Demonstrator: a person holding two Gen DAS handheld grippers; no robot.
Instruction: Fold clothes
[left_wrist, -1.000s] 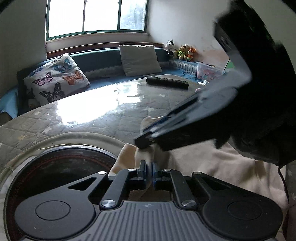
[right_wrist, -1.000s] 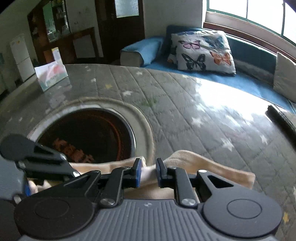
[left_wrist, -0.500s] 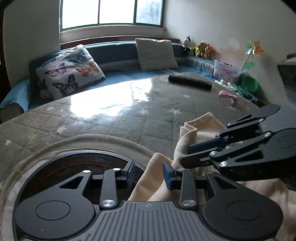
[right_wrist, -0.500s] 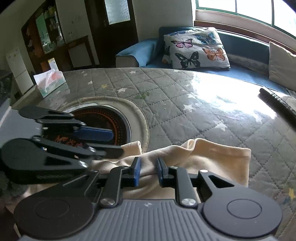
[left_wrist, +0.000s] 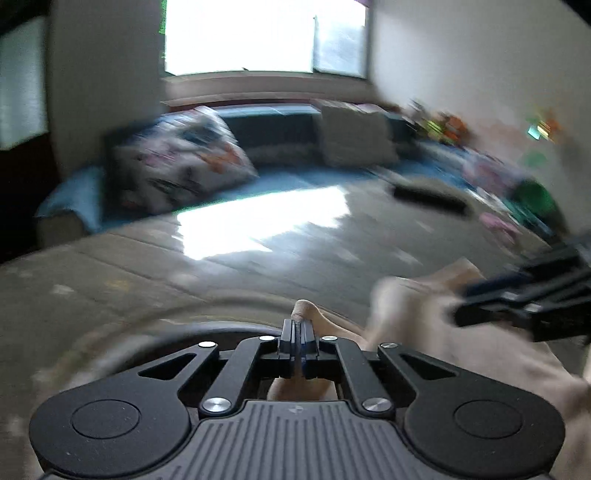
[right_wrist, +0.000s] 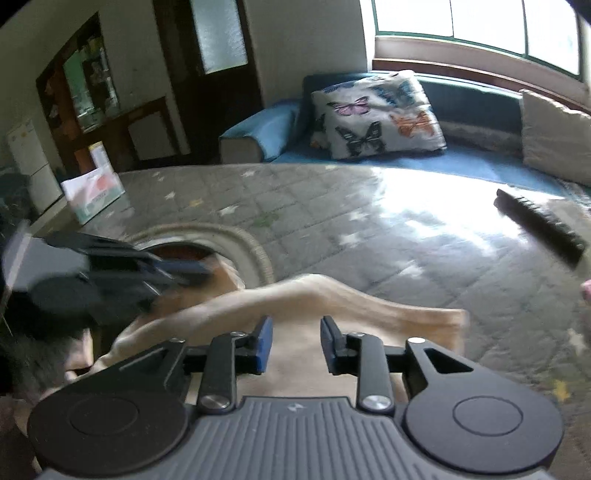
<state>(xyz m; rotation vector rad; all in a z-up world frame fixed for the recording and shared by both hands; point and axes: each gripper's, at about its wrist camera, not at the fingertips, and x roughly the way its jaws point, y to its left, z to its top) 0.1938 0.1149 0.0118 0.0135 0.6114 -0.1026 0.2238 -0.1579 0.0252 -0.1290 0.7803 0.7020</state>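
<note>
One cream fabric garment (right_wrist: 332, 295) lying rumpled on grey quilted tabletop (right_wrist: 369, 221), left gripper (left_wrist: 297, 334) pinching its edge at 6 o'clock, right gripper (right_wrist: 296, 341) wide apart above it, two sofa cushions at 12 o'clock

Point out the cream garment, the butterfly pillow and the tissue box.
cream garment (right_wrist: 369, 306): right wrist view, raised fold.
butterfly pillow (right_wrist: 376, 114): right wrist view, printed front face.
tissue box (right_wrist: 94, 194): right wrist view, front side.

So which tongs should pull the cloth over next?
Probably left. The left tongs are shut on a pinch of the cream cloth, ready to pull. The right tongs hang open above it, holding nothing.
</note>
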